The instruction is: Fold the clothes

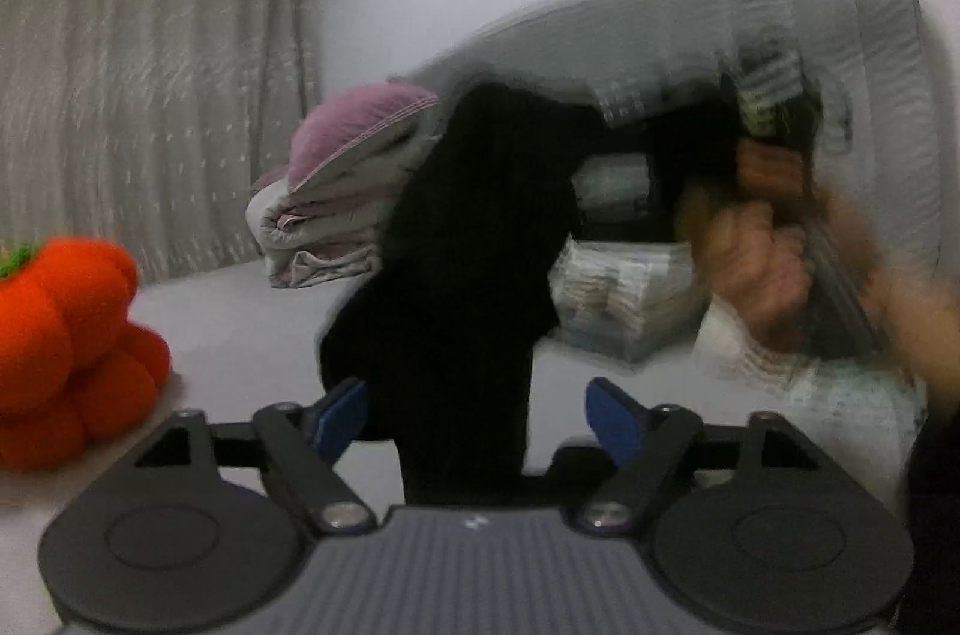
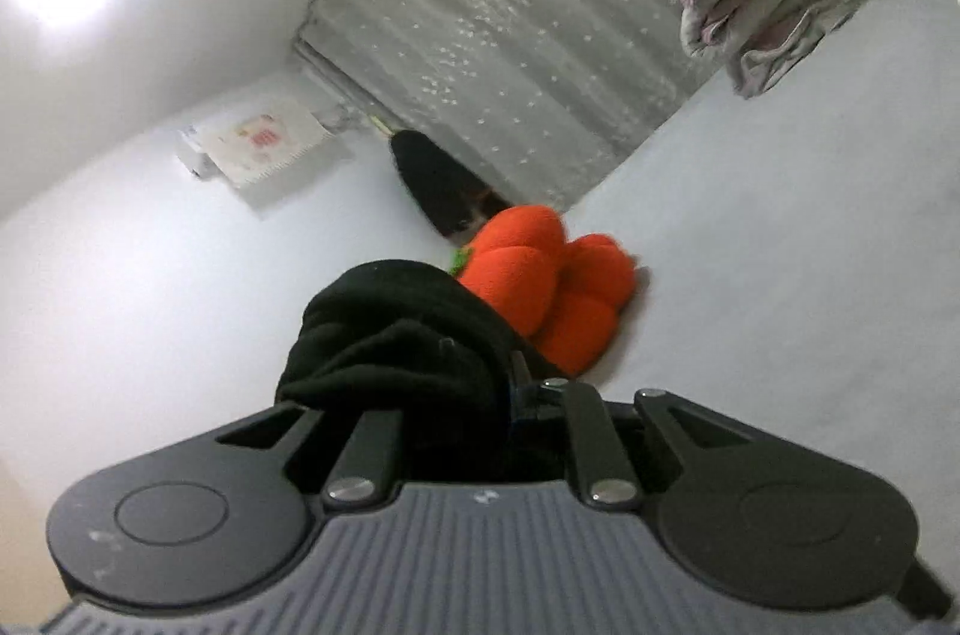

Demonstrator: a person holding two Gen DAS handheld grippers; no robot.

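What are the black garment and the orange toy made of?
Black garment: soft matte fabric, knit or fleece-like; it bunches into thick folds and shows no sheen. The exact weave is too dark to tell. Orange toy: plush, fuzzy matte pile over stuffed rounded lobes, with a green tuft on top.
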